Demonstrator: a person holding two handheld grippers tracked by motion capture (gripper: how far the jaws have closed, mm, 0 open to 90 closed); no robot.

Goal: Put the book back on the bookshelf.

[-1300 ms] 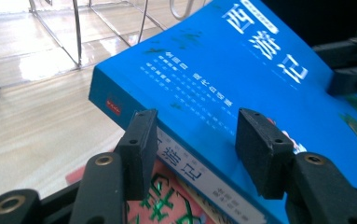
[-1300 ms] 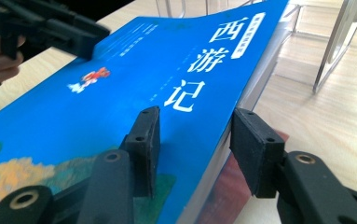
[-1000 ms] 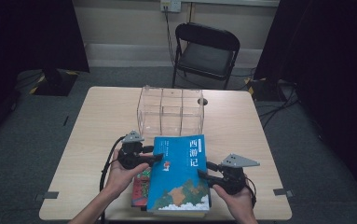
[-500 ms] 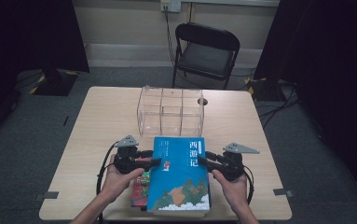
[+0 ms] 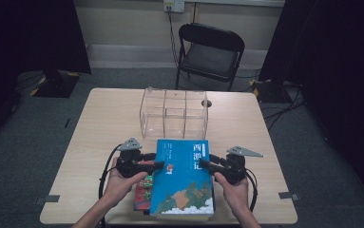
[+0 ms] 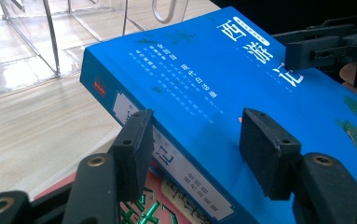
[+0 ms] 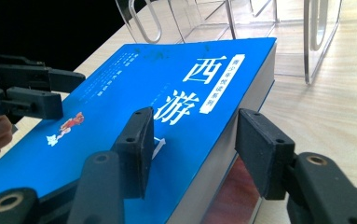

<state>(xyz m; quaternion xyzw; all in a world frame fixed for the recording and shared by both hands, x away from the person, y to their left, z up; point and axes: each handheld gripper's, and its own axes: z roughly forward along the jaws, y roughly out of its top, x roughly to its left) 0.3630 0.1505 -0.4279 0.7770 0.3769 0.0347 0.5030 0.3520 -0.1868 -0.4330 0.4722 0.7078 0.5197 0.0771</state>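
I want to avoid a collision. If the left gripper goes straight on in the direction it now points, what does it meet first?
The left gripper points across the blue book, whose spine edge already lies between its jaws. Going on, it would probably meet the right gripper on the book's far side, though the depth is unclear.

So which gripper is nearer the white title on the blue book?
Right. The right gripper, jaws just opening around the blue book at its page edge, sits beside the white title; the left gripper straddles the spine edge, across the cover.

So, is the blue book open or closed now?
Closed. The blue book lies flat, cover up, on a red book; in both gripper views its pages sit shut under the cover.
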